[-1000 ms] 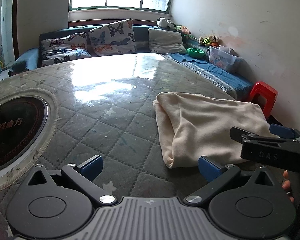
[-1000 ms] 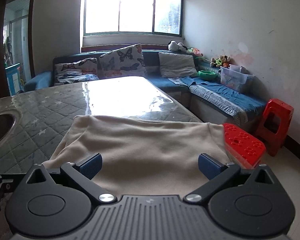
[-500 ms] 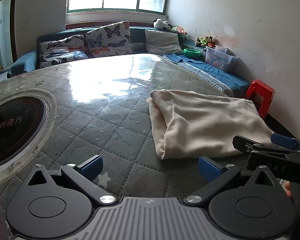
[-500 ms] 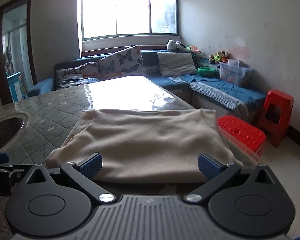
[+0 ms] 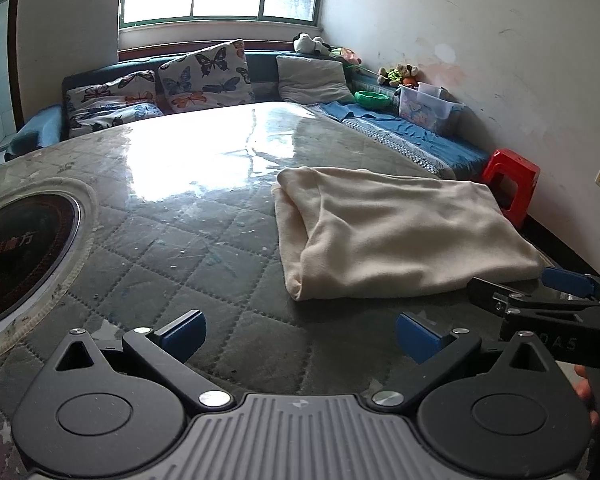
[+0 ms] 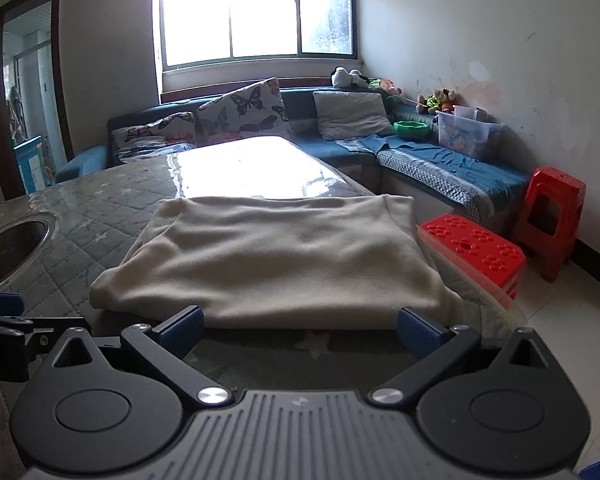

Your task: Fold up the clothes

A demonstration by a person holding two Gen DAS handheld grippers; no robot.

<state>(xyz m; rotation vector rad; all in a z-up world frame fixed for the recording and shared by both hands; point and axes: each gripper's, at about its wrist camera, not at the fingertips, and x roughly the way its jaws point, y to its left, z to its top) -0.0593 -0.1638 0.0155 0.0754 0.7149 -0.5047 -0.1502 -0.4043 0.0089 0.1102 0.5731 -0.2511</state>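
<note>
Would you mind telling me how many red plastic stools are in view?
2. One red plastic stool with a perforated top stands beside the table's right edge, near the folded cream cloth; a taller red stool stands against the right wall. Others may be hidden.

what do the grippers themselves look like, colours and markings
Both match: the left gripper and right gripper have black linkage arms, round black discs, silver screws, a ribbed grey centre plate and blue finger pads. The right one's side shows faint grey letters.

The cream garment's near edge is hidden behind the right hand-held gripper's blue fingers.
</note>
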